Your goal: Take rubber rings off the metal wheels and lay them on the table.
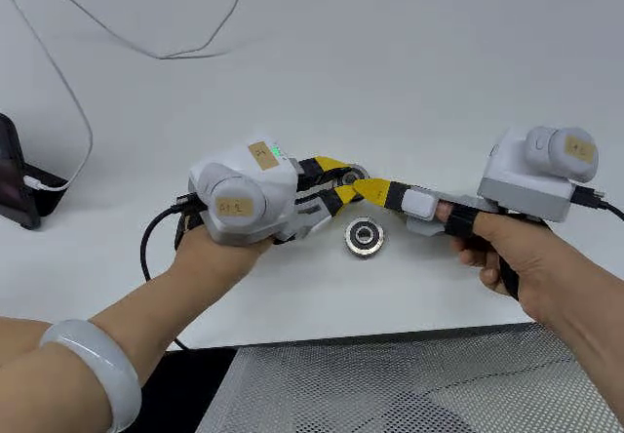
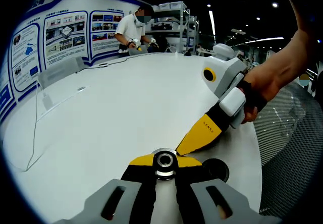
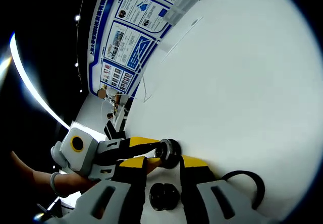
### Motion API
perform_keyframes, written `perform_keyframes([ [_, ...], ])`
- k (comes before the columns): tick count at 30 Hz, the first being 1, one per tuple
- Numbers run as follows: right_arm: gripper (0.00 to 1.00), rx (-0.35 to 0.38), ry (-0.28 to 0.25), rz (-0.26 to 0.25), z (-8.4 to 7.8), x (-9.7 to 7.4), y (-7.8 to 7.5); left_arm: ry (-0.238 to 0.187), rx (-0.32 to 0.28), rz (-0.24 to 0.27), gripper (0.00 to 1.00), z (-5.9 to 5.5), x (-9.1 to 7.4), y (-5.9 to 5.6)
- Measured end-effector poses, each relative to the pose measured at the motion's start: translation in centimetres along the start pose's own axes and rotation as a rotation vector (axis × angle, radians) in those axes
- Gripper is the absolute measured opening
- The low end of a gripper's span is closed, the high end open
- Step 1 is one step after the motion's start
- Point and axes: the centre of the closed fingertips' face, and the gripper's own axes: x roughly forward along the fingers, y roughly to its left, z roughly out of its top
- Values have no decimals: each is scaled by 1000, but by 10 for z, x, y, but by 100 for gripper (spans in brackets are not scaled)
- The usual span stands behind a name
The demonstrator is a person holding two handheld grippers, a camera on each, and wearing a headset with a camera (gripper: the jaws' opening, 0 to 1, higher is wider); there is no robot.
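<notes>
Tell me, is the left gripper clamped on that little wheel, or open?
Clamped shut. The left gripper has both yellow-tipped jaws pressed against the metal wheel between them.

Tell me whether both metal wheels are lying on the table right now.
No: a loose wheel lies on the table, while the second wheel is clamped between the jaws of the left gripper.

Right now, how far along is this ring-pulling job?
Early, it seems. Done: nothing I can make out. In hand: the left claw clamps one wheel while the right claw reaches its rim. Still to do: a second wheel waits on the table, its rubber ring apparently on.
</notes>
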Motion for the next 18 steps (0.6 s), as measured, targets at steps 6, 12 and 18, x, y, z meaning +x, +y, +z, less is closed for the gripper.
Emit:
perform_keyframes([
  [6, 27, 7, -11, 16, 2, 3, 5, 2, 1, -1, 13, 0, 0, -1],
  [12, 27, 17, -6, 17, 0, 4, 4, 0, 1, -2, 13, -1, 0, -1],
  [18, 30, 15, -13, 6, 2, 6, 1, -1, 0, -1, 13, -2, -1, -1],
])
